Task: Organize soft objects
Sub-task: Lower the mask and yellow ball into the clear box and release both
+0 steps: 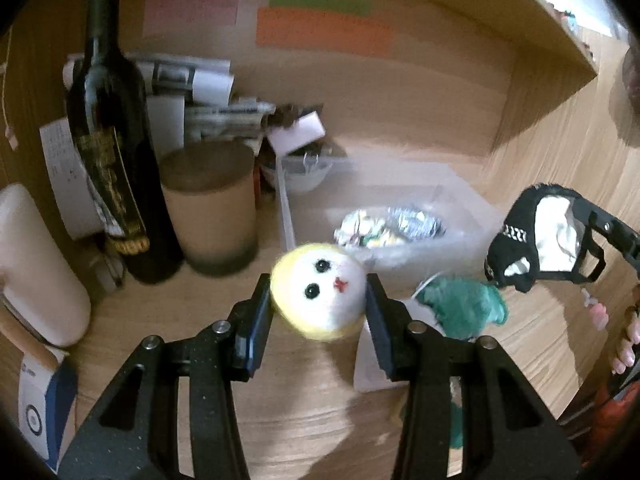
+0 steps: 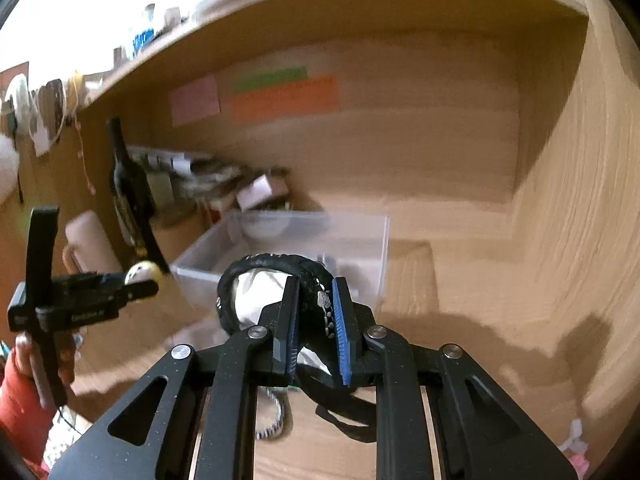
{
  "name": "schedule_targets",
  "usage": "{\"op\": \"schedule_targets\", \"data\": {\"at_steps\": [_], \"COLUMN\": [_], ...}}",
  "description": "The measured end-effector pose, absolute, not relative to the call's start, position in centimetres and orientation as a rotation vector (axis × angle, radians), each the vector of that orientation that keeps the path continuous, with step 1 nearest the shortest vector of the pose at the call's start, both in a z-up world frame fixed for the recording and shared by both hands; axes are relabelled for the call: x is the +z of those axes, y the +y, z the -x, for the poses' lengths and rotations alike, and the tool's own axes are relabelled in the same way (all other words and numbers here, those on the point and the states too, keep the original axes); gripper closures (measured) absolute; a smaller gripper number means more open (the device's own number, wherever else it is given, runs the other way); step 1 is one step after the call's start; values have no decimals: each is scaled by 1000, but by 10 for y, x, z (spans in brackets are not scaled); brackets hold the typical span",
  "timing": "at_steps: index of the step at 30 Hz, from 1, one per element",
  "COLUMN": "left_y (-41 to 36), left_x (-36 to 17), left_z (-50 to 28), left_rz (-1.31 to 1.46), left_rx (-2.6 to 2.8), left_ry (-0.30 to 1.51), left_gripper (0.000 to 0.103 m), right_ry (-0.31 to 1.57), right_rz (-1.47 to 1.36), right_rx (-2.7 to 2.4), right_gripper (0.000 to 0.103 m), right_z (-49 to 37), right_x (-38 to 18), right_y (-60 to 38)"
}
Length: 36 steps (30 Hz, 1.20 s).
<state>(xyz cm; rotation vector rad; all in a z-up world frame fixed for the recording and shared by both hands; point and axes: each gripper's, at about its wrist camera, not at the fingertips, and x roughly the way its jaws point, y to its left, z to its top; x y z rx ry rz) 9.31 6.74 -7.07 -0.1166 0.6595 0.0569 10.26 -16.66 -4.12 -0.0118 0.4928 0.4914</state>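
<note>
Between the left gripper's (image 1: pixel 318 306) fingers sits a gripped plush head (image 1: pixel 318 294). Right gripper (image 2: pixel 316 320) clamps a black-and-white pouch (image 2: pixel 272 292) near the bin (image 2: pixel 280 236).

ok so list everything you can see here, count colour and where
plush head: 1, white face with yellow rim, between the left jaws
black pouch: 1, black with white inside, between the right jaws
green soft toy: 1, green, on the desk right of the plush head
clear bin: 1, transparent, on the desk, crumpled wrappers inside
wine bottle: 1, dark, upright at the left
round canister: 1, tan with brown lid, beside the bottle
sticky notes: 3, pink, green, orange, on the back panel
newspapers: a pile, grey-white, behind the bottle
left gripper: 1, black
right gripper: 1, black, blue pads
</note>
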Motion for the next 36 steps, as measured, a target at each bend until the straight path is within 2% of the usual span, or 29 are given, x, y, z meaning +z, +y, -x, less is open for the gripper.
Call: {"op": "schedule_targets", "data": {"at_steps": [14, 23, 36], "left_y": [58, 52, 46], "left_x": [-46, -69, -95], "left_z": [-127, -175, -214], "left_rz": [91, 39, 19], "left_rx": [44, 41, 13], "left_ry": [589, 692, 796], "left_gripper": [59, 59, 58], "right_ry": [350, 416, 607], "right_rz": [23, 45, 99], "right_rx": [455, 507, 535], "right_gripper": [88, 88, 88], "right_z": [-140, -168, -209], "right_x": [-8, -22, -65], "right_y": [-149, -124, -97]}}
